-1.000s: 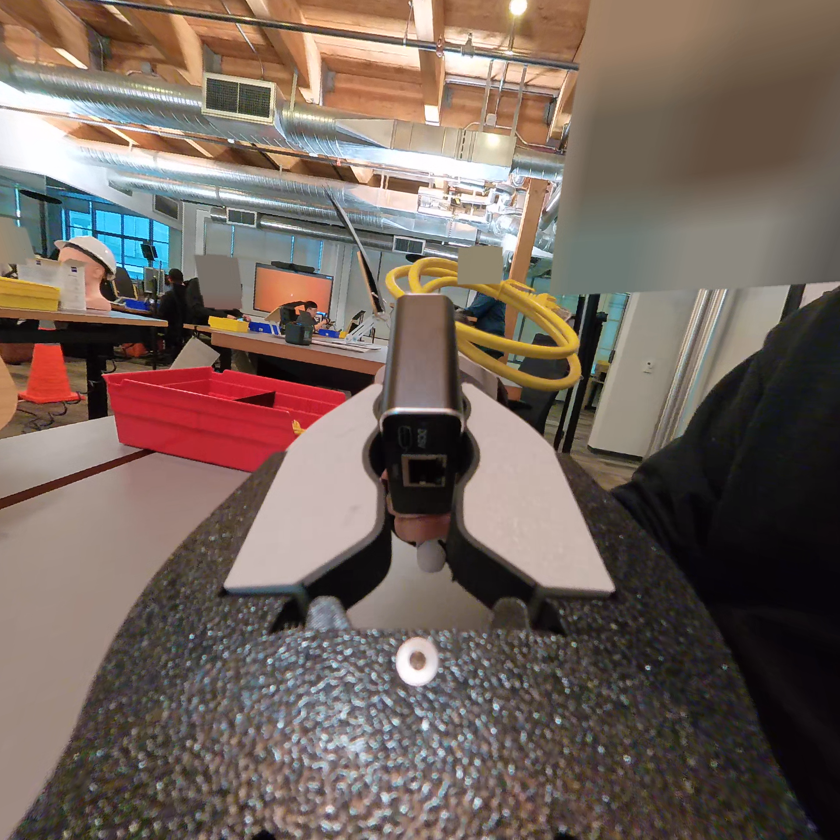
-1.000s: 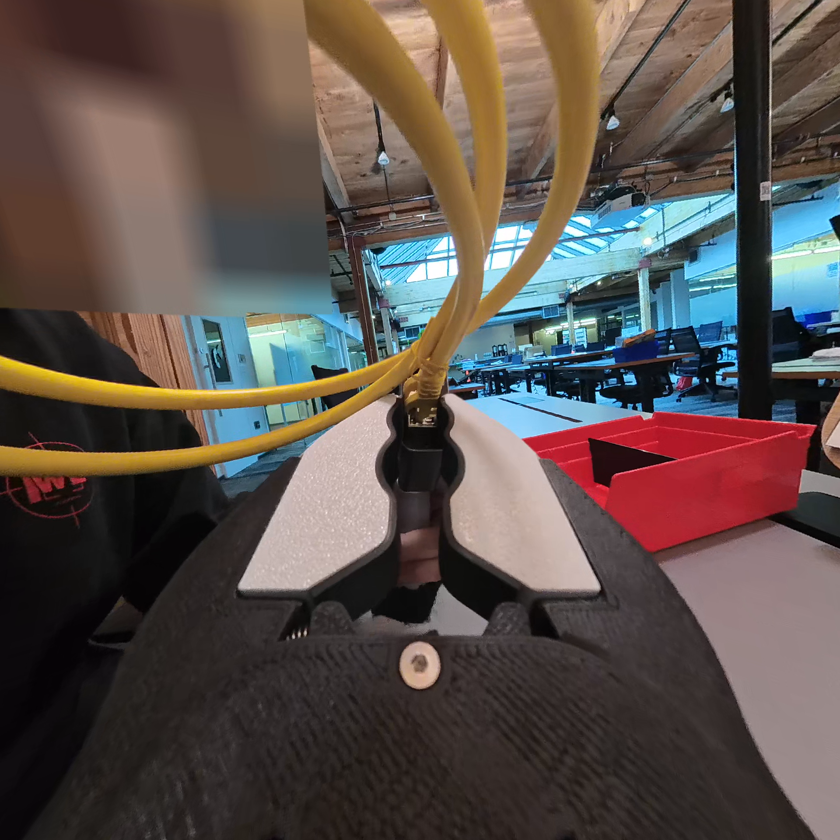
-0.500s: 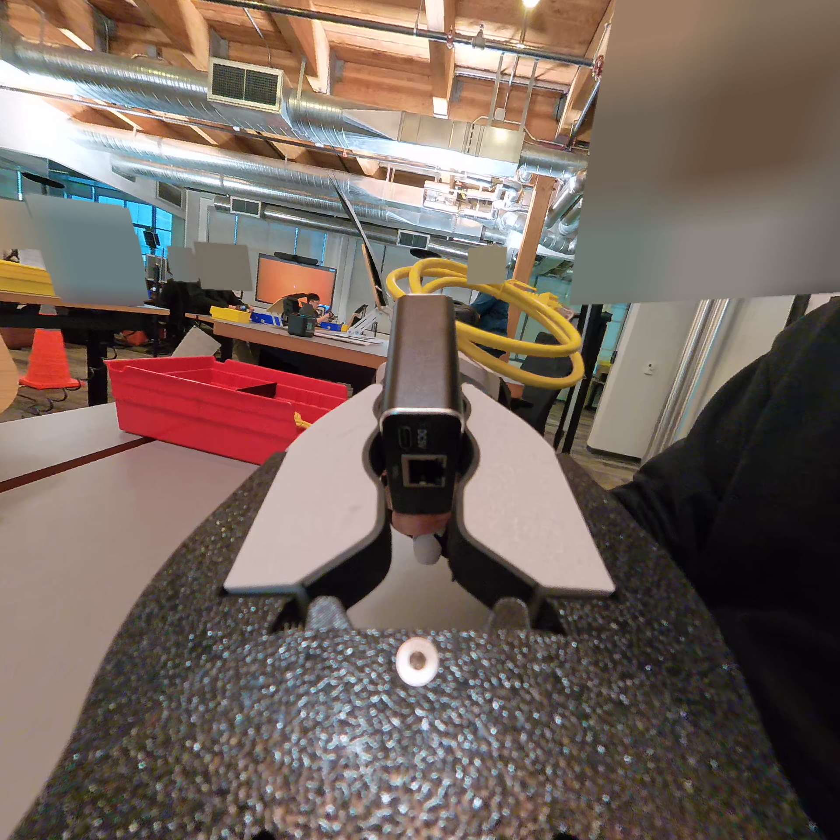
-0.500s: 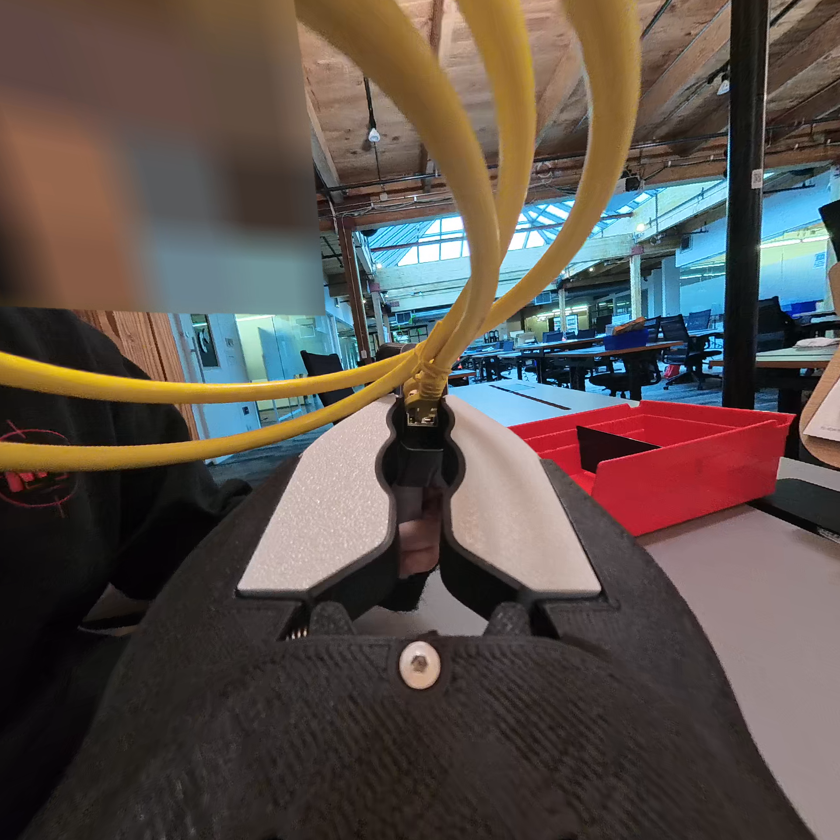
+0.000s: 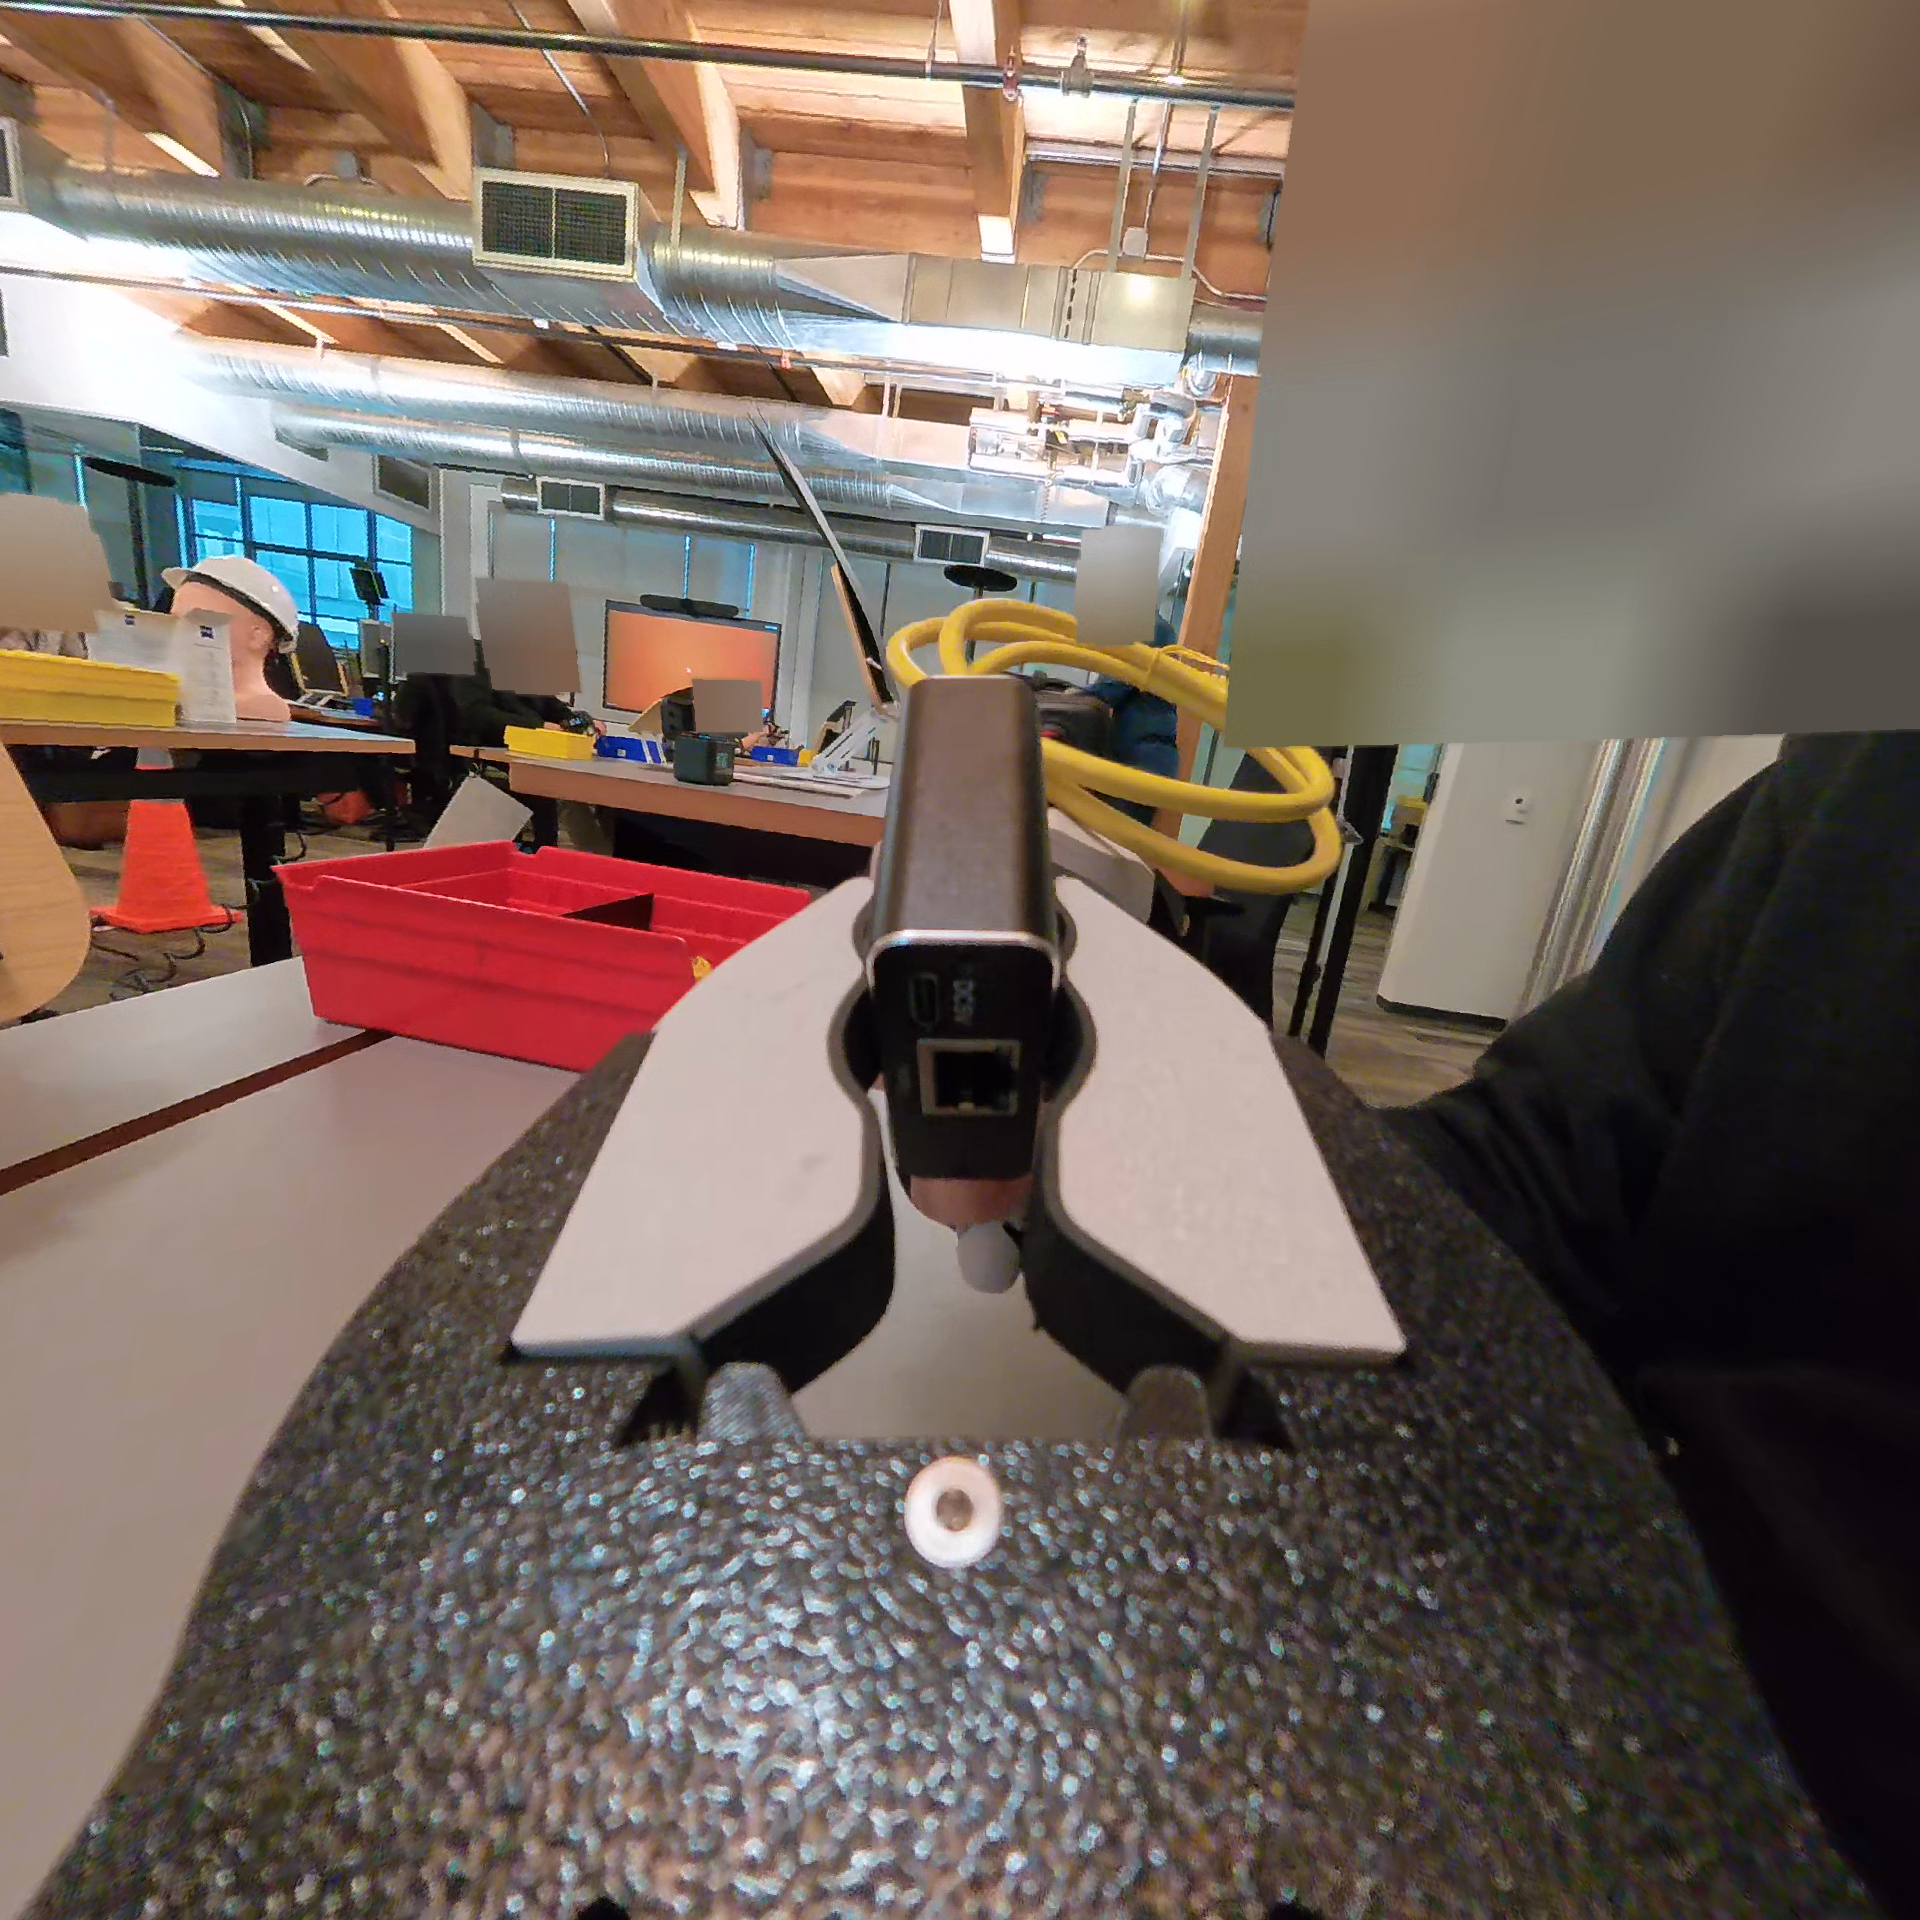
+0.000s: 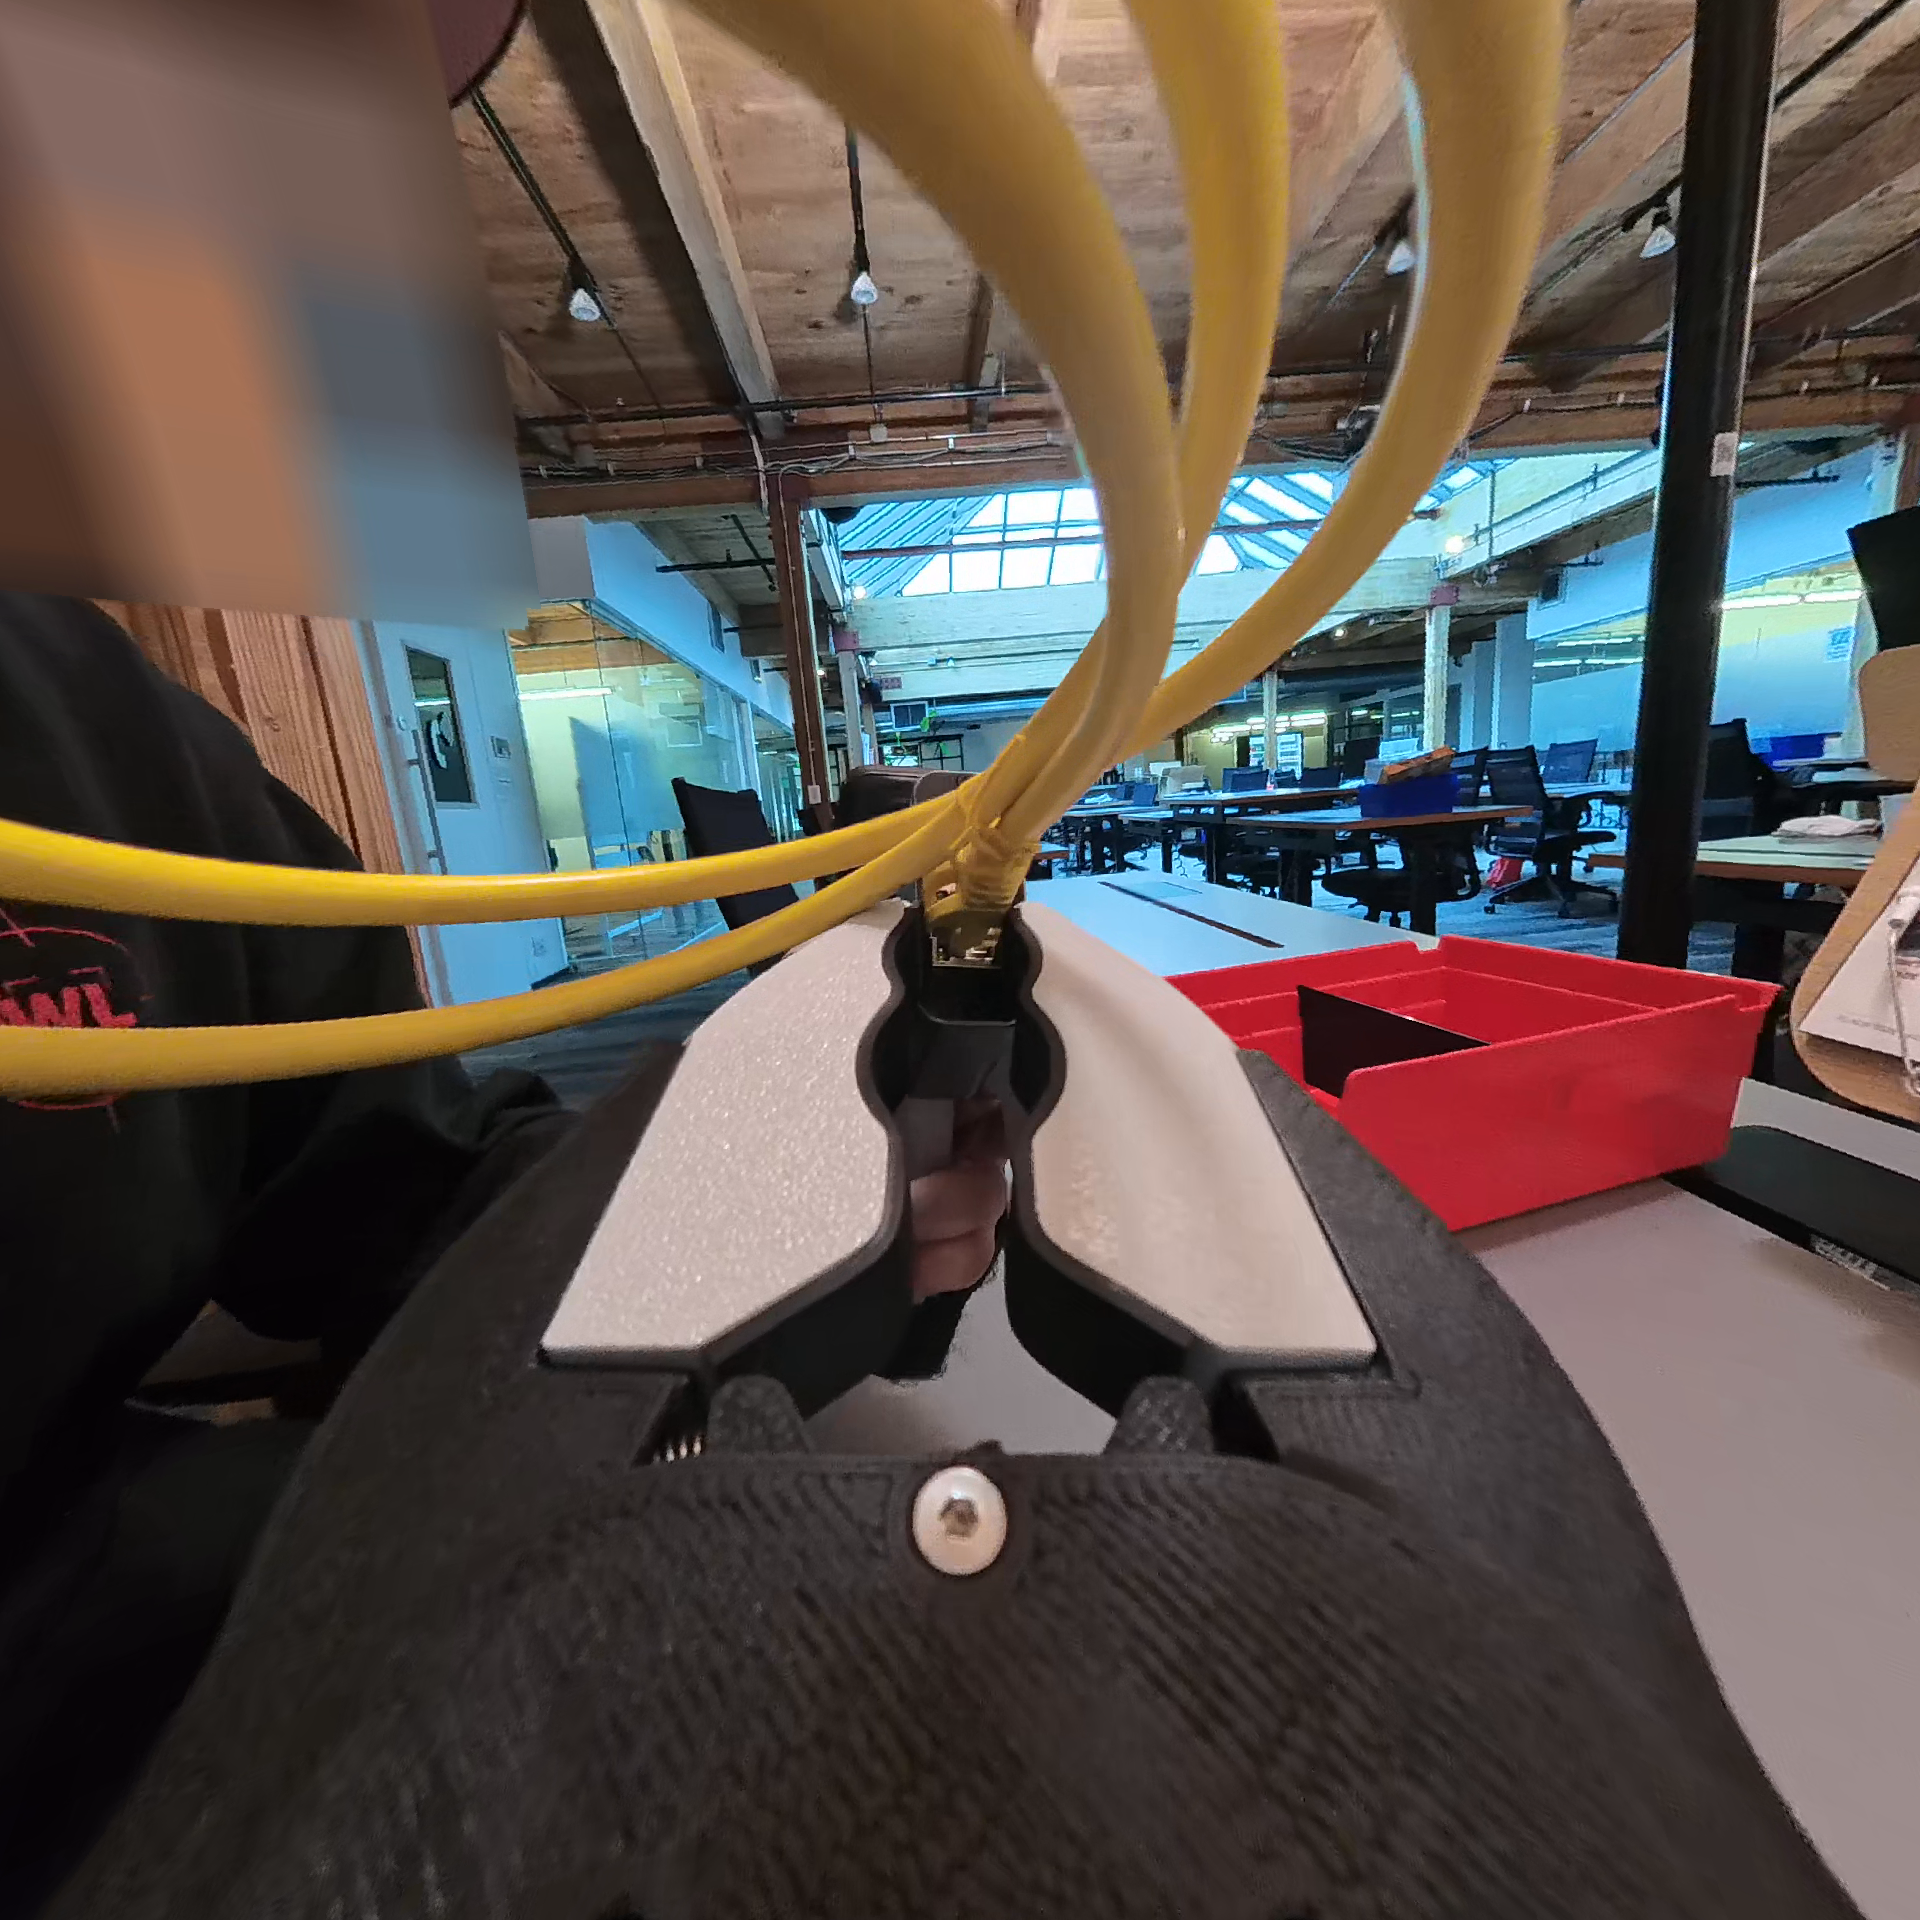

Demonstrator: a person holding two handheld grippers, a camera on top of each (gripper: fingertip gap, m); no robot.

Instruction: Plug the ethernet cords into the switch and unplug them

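Observation:
My left gripper (image 5: 961, 920) is shut on a grey metal switch (image 5: 961, 821) and holds it above the table. An empty ethernet port (image 5: 971, 1075) on the switch's near end faces the camera. Coiled yellow ethernet cords (image 5: 1195, 790) hang in the air just beyond the switch's far end. My right gripper (image 6: 964, 935) is shut on the plug end of the yellow cords (image 6: 977, 883), which loop up and to the left close to the lens. A dark piece sits between the fingers behind the plug. Whether a plug sits in the switch's far end is hidden.
A red divided bin (image 5: 499, 935) stands on the grey table (image 5: 208, 1247) and also shows in the right wrist view (image 6: 1507, 1060). A person in a black top (image 5: 1714, 1143) sits close beside the grippers. A black post (image 6: 1704, 520) stands at the right. Desks, chairs and people fill the room behind.
Both grippers keep their hold. The left view has drifted slightly. In the right view the yellow cords have swung closer to the lens.

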